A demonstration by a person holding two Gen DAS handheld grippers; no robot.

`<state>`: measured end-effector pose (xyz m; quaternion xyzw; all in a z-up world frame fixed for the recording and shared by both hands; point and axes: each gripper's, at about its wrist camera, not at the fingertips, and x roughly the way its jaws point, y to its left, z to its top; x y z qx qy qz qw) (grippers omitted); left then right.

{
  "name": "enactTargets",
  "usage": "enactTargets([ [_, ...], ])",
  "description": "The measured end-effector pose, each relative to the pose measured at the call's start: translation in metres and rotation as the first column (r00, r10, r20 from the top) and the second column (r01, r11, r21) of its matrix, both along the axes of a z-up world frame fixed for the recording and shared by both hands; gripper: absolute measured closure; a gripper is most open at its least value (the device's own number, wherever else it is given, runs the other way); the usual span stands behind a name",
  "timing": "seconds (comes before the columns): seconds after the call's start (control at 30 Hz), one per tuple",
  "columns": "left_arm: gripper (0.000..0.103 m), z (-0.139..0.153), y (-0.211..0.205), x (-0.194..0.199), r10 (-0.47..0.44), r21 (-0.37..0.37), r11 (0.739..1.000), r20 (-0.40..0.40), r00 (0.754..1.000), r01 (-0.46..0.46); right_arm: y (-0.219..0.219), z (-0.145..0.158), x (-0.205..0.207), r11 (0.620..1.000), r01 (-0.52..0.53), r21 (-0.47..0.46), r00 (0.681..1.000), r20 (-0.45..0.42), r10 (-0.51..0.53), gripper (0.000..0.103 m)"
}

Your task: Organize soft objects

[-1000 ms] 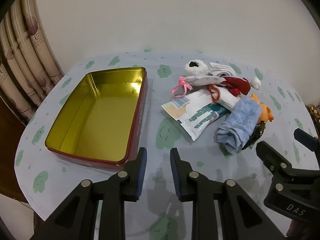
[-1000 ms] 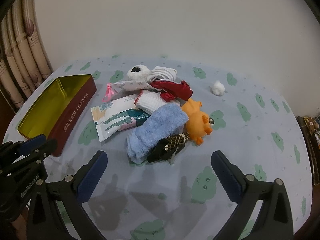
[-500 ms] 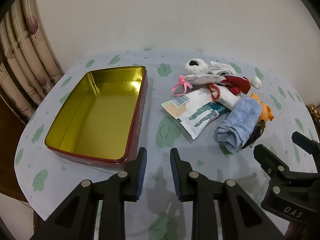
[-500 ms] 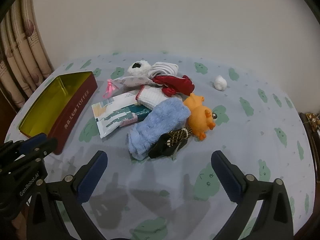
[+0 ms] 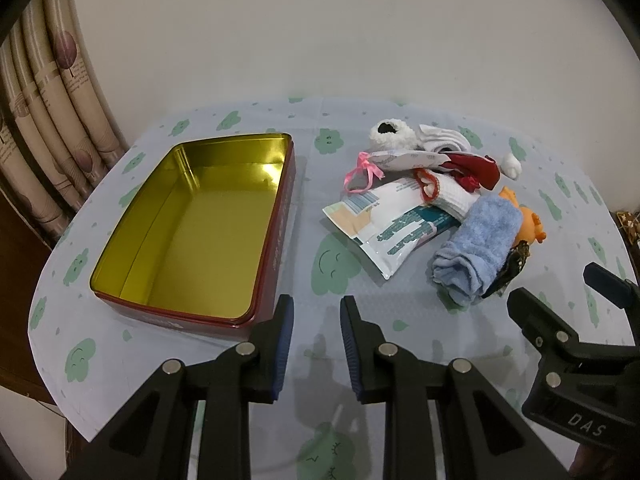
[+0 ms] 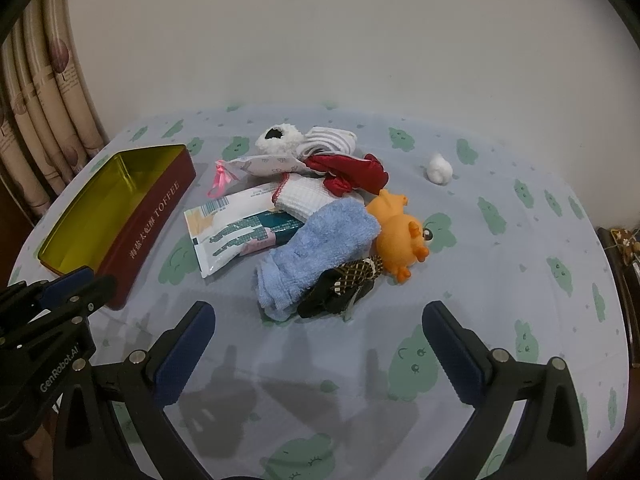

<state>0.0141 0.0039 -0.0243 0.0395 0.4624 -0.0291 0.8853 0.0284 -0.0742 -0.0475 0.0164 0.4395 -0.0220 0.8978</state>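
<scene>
A pile of soft things lies mid-table: a rolled blue towel (image 6: 316,252), an orange toy (image 6: 398,236), a dark netted pouch (image 6: 340,284), a white waffle cloth (image 6: 306,198), red fabric (image 6: 352,170), a printed packet (image 6: 236,232), a white fluffy item (image 6: 280,140). An open red tin with a gold inside (image 5: 200,224) stands left of the pile. My right gripper (image 6: 318,348) is wide open and empty, just short of the towel. My left gripper (image 5: 316,344) has a narrow gap, empty, near the tin's front right corner.
A small white ball (image 6: 440,168) lies apart at the back right. The table has a blue cloth with green clouds (image 6: 520,280). Curtains (image 5: 48,100) hang at the left, and a plain wall stands behind. The right gripper also shows in the left wrist view (image 5: 568,328).
My right gripper has moved forward toward the pile, so the towel and pouch look closer. The left gripper has hardly moved. Nothing was grasped.
</scene>
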Motion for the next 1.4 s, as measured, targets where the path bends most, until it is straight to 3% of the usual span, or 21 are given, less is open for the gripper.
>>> enactTargets([
  [1.03, 0.079, 0.001, -0.002, -0.004, -0.013, -0.003, 1.000, -0.003, 1.000, 0.013, -0.002, 0.003, 0.000, 1.000, -0.002, 0.004, 1.000, 0.002, 0.002, 0.000],
  [1.4, 0.079, -0.011, -0.001, 0.003, -0.029, 0.011, 1.000, -0.032, 0.999, 0.030, -0.047, 0.014, 0.002, 1.000, 0.011, -0.018, 0.998, 0.068, -0.010, 0.000],
])
